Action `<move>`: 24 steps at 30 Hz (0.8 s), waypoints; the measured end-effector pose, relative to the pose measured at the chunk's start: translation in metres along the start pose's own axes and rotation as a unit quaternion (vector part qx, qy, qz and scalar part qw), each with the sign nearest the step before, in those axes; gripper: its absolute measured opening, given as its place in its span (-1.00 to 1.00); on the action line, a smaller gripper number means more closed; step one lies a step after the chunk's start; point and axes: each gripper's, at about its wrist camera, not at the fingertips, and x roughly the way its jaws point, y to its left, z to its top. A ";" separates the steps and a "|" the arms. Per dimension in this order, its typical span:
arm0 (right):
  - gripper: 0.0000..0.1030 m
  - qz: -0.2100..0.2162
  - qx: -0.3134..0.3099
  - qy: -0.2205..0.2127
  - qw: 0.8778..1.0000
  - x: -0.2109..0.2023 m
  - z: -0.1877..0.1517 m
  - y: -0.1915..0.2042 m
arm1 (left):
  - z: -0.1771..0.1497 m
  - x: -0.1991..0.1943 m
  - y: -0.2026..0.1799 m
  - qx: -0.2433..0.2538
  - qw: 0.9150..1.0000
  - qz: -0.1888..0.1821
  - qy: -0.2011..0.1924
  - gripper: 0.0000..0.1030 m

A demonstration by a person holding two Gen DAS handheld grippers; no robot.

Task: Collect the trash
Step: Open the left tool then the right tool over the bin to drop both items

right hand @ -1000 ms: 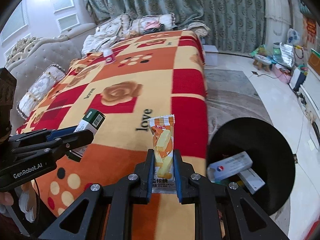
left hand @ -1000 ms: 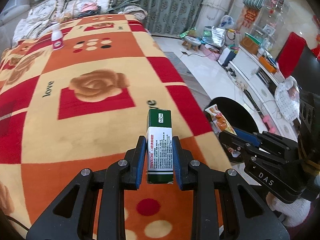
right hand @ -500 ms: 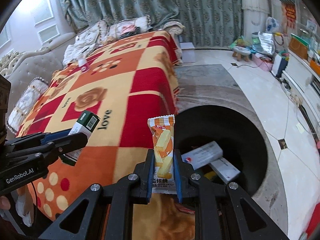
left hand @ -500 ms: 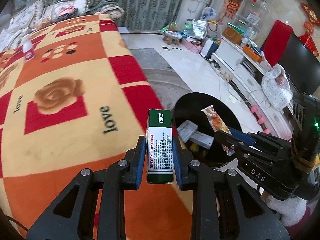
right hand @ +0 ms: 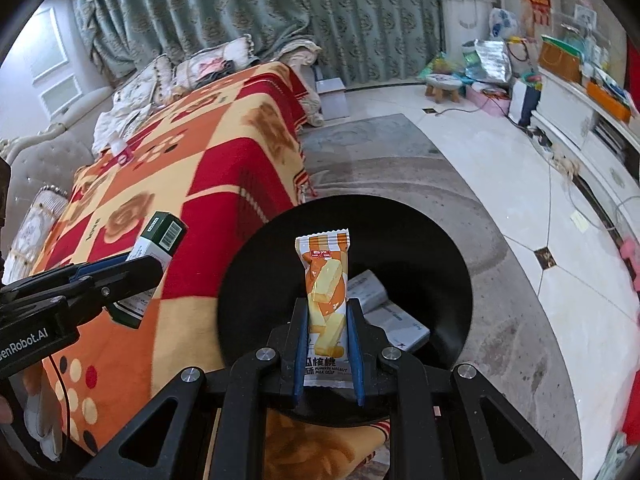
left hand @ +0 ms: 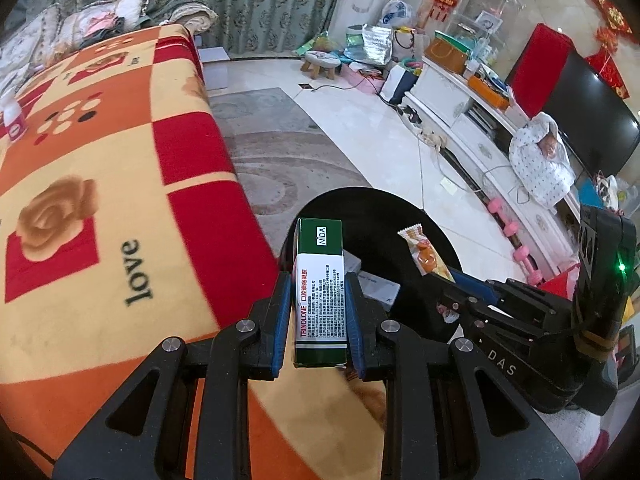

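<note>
My left gripper point(left hand: 319, 284) is shut on a green and white medicine box point(left hand: 320, 292), held over the bed's edge beside the black round bin point(left hand: 384, 208). My right gripper point(right hand: 327, 308) is shut on an orange snack packet point(right hand: 325, 280), held above the bin point(right hand: 400, 232). White boxes point(right hand: 370, 286) lie inside the bin. The snack packet point(left hand: 424, 254) and right gripper point(left hand: 456, 284) also show in the left wrist view, and the medicine box point(right hand: 158, 244) with the left gripper point(right hand: 132, 266) in the right wrist view.
The bed has an orange, red and cream blanket point(left hand: 100, 184). A small white bottle point(left hand: 12, 120) stands far back on it. A grey rug point(right hand: 380, 148) lies under the bin. A white TV cabinet point(left hand: 472, 136) and clutter line the far right wall.
Both grippers have swung right, off the bed towards the bin. The snack packet now hangs over the bin opening; the medicine box is near its rim. Both grips are unchanged.
</note>
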 end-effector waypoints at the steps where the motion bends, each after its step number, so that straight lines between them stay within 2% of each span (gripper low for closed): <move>1: -0.67 0.000 0.003 0.000 1.000 0.001 0.000 -0.003 | 0.001 0.003 -0.002 0.000 1.000 -0.001 0.001 -0.55; 8: -0.67 -0.003 0.016 0.005 1.000 0.006 -0.001 -0.014 | 0.003 0.018 -0.008 0.005 1.000 0.000 0.009 -0.55; 22: -0.67 0.000 0.025 0.004 1.000 0.009 -0.001 -0.014 | 0.007 0.019 -0.010 -0.001 1.000 -0.006 0.003 -0.53; 24: -0.67 0.001 0.027 0.004 1.000 0.008 -0.002 -0.014 | 0.007 0.018 -0.010 0.000 1.000 -0.006 0.001 -0.47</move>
